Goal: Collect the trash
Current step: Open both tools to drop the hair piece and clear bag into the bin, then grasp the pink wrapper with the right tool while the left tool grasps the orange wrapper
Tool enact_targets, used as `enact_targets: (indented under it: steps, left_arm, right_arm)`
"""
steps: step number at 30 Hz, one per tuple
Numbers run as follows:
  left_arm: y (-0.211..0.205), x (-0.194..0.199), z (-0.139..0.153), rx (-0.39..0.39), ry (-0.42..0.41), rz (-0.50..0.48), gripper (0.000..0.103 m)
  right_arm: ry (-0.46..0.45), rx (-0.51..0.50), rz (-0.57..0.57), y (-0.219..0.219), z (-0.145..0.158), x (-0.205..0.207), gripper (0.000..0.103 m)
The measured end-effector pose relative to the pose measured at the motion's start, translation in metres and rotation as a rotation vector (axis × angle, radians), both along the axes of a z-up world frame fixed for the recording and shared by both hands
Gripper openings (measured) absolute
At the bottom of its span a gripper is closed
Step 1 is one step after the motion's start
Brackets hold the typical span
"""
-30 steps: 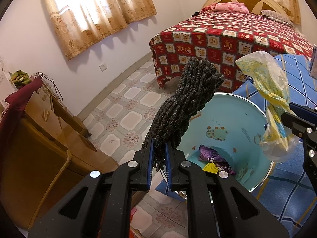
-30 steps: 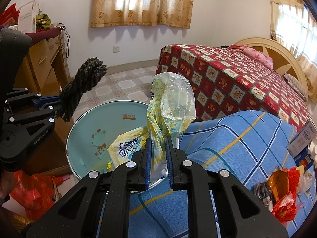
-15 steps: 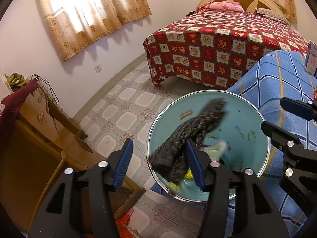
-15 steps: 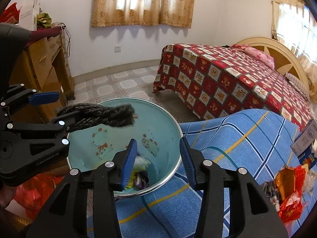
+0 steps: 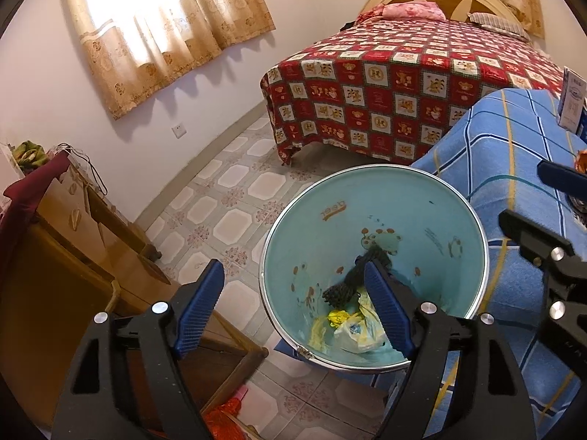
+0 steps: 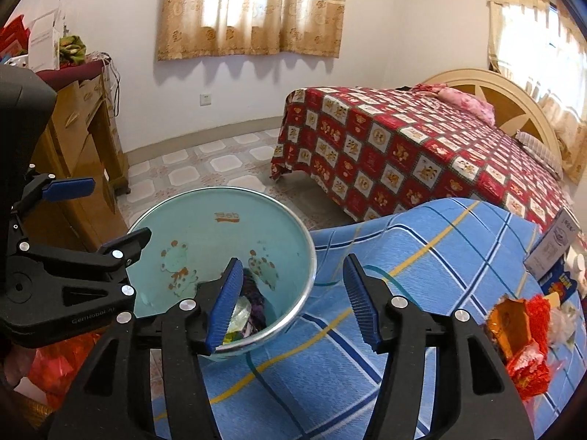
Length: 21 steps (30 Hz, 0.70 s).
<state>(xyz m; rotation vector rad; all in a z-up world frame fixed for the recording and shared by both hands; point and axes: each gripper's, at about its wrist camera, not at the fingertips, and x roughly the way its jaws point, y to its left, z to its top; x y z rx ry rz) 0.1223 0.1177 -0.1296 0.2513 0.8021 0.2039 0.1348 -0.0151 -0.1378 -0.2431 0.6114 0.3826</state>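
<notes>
A light blue trash bin (image 5: pixel 455 216) with a metal rim stands on the floor beside the blue plaid table; it also shows in the right wrist view (image 6: pixel 205 220). Inside lie a dark knitted cloth (image 5: pixel 352 278) and a yellow-printed plastic bag (image 5: pixel 359 333). My left gripper (image 5: pixel 293 311) is open and empty above the bin's near rim. My right gripper (image 6: pixel 293 300) is open and empty over the bin's right edge and the table. Red and orange wrappers (image 6: pixel 521 337) lie on the table at right.
The blue plaid table (image 6: pixel 422 256) carries a white and blue carton (image 6: pixel 554 245). A bed with a red patterned cover (image 5: pixel 403 84) stands behind. A wooden cabinet (image 5: pixel 55 256) is at left. A red bag (image 6: pixel 51 366) lies on the floor.
Both grippers opened and let go. The dark knitted cloth and the plastic bag dropped into the bin. Both grippers' jaws are now wider apart than half a second ago.
</notes>
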Motion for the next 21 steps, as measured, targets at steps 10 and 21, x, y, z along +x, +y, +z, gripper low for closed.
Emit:
enact_targets:
  steps: [10,21]
  left_arm:
    - [-0.02,-0.006,-0.005,0.018,0.006,-0.03,0.093]
    - [-0.06,-0.01,-0.013,0.019,0.034,-0.084,0.097]
  right_arm:
    - [-0.018,0.021,-0.098,-0.05,0.011,-0.023,0.057]
    - [-0.041,0.067,-0.383,-0.18,0.013,-0.073,0.058]
